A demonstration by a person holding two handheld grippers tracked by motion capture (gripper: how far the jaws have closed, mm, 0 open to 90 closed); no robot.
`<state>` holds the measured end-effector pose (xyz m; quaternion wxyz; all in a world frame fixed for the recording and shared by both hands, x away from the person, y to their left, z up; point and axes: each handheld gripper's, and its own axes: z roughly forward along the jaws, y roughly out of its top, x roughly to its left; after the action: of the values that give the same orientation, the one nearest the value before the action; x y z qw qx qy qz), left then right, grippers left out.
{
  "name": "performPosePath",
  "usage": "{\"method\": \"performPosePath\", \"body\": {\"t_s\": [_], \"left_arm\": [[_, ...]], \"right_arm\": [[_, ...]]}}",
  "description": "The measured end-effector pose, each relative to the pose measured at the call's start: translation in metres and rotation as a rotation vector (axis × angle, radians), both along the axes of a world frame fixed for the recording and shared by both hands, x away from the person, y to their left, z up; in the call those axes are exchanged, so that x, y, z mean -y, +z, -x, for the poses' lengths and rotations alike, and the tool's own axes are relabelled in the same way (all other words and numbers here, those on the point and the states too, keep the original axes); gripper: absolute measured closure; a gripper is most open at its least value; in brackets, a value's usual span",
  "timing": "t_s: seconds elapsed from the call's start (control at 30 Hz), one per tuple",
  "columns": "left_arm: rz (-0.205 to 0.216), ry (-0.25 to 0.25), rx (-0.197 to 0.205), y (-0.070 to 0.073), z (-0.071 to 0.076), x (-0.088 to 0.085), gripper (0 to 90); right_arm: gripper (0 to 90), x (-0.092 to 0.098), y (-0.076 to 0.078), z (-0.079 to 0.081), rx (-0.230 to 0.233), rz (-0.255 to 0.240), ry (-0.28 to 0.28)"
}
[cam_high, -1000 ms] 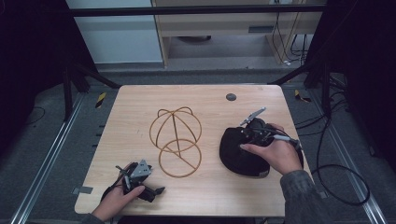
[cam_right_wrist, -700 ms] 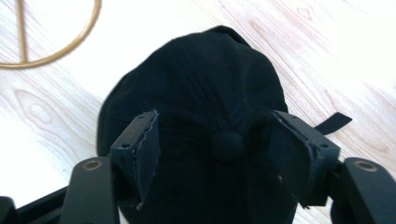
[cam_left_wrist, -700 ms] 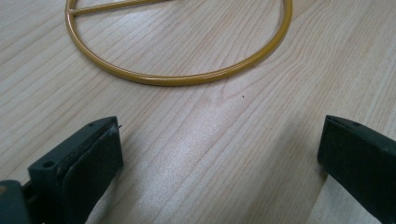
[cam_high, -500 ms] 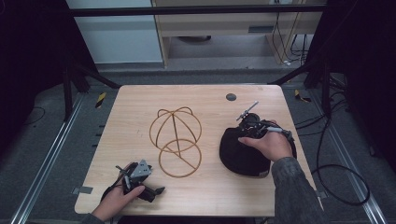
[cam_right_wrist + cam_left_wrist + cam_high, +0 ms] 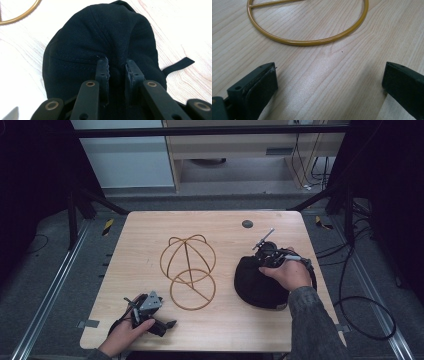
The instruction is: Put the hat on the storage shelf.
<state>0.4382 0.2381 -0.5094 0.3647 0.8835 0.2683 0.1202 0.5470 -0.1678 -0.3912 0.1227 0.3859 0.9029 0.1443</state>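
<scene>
Pale wood tabletop (image 5: 140, 245), dark grey floor around it, cabinet behind.

Right tool (image 5: 117, 65): jaws have just been closing and are now clenched on a fold of the black cap (image 5: 105, 32), fabric pinched between the two pads. In the high view the right tool (image 5: 267, 256) sits at the far edge of the cap (image 5: 257, 287), with the right hand (image 5: 287, 275) resting over the crown. Cap lies on the right half of the tabletop; a short black strap (image 5: 178, 63) sticks out from it onto the wood.

Left tool (image 5: 329, 82): released, jaws wide apart, nothing between them but bare wood. It sits at the near left corner in the left hand (image 5: 127, 332), low to the surface.

Between the two: a gold wire hat stand (image 5: 189, 265), domed frame over a round base ring, mid-tabletop, just left of the cap and apart from it. Its base ring (image 5: 307, 41) lies just ahead of the left tool, not touching.

Small dark round disc (image 5: 247, 224) near the far edge, well apart from the rest.
</scene>
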Motion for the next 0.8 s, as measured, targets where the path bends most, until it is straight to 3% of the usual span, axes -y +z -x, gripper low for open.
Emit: {"method": "performPosePath", "body": {"t_s": [0.17, 0.33, 0.53, 0.8], "left_arm": [[0.0, 0.0, 0.0, 0.0, 0.0, 0.0, 0.0], [0.0, 0.0, 0.0, 0.0, 0.0, 0.0, 0.0], [0.0, 0.0, 0.0, 0.0, 0.0, 0.0, 0.0], [0.0, 0.0, 0.0, 0.0, 0.0, 0.0, 0.0]], "right_arm": [[76.8, 0.003, 0.004, 0.004, 0.007, -0.014, -0.001], [76.8, 0.01, 0.019, 0.013, 0.041, -0.048, 0.005], [76.8, 0.017, 0.043, 0.027, 0.099, -0.127, 0.008], [76.7, 0.02, 0.072, 0.046, 0.192, -0.157, 0.024]]}}
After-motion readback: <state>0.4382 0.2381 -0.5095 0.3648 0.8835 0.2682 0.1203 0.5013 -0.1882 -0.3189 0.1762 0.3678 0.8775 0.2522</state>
